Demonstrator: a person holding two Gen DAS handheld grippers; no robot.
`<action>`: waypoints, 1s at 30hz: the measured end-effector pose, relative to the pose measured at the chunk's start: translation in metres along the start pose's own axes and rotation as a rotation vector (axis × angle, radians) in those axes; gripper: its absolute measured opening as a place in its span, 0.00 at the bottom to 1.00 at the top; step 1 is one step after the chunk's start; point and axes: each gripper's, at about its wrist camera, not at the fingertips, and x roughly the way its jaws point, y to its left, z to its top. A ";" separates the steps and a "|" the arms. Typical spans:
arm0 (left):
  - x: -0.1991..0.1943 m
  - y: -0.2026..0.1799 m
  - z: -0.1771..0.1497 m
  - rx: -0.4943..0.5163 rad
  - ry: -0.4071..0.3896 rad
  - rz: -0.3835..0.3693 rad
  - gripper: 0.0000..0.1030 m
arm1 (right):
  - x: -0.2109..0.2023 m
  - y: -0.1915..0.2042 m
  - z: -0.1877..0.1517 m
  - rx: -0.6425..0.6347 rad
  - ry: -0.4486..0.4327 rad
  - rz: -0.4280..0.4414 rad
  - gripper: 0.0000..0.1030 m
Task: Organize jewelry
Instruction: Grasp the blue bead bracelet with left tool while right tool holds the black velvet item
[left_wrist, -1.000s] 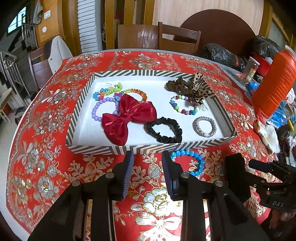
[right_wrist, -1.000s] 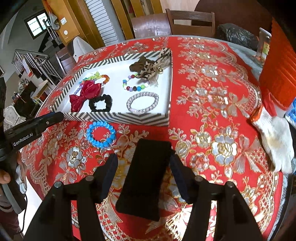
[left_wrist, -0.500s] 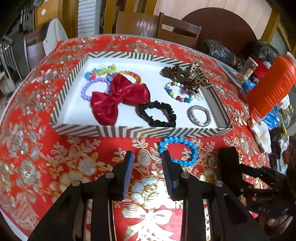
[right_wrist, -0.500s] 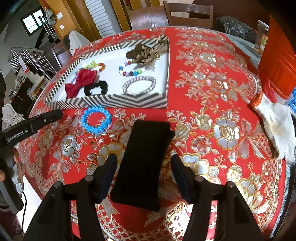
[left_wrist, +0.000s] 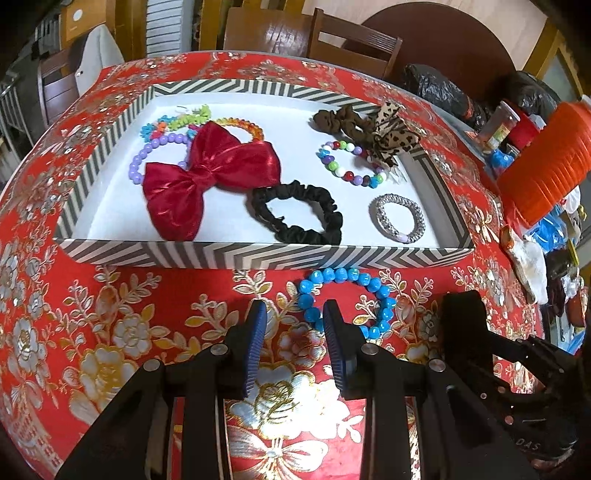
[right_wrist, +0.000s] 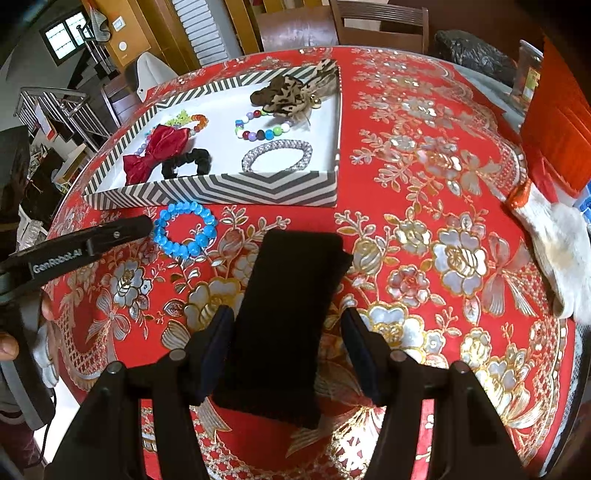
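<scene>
The left gripper (left_wrist: 291, 325) has dropped closer to the round blue bead bracelet (left_wrist: 345, 301) lying on the red flowery tablecloth (left_wrist: 110, 332) beside the striped tray (left_wrist: 258, 254), jaws half open and empty, ready to grab it.

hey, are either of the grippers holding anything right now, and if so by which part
The right gripper holds the black velvet stand by its two long side edges, near its lower end. The left gripper holds nothing; its jaws are open beside the blue bead bracelet.

A home dining room: clothed table (left_wrist: 110, 332), wooden chairs (left_wrist: 354, 40), staircase (right_wrist: 48, 107).
</scene>
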 end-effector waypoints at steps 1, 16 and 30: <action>0.001 -0.001 0.000 0.005 0.002 0.002 0.30 | 0.000 0.000 0.001 -0.001 0.000 0.000 0.62; 0.010 -0.012 0.004 0.055 0.004 0.045 0.30 | 0.001 0.003 0.001 -0.008 -0.001 -0.011 0.63; 0.012 -0.018 -0.001 0.093 -0.024 0.037 0.08 | 0.001 0.011 -0.005 -0.097 -0.027 -0.082 0.33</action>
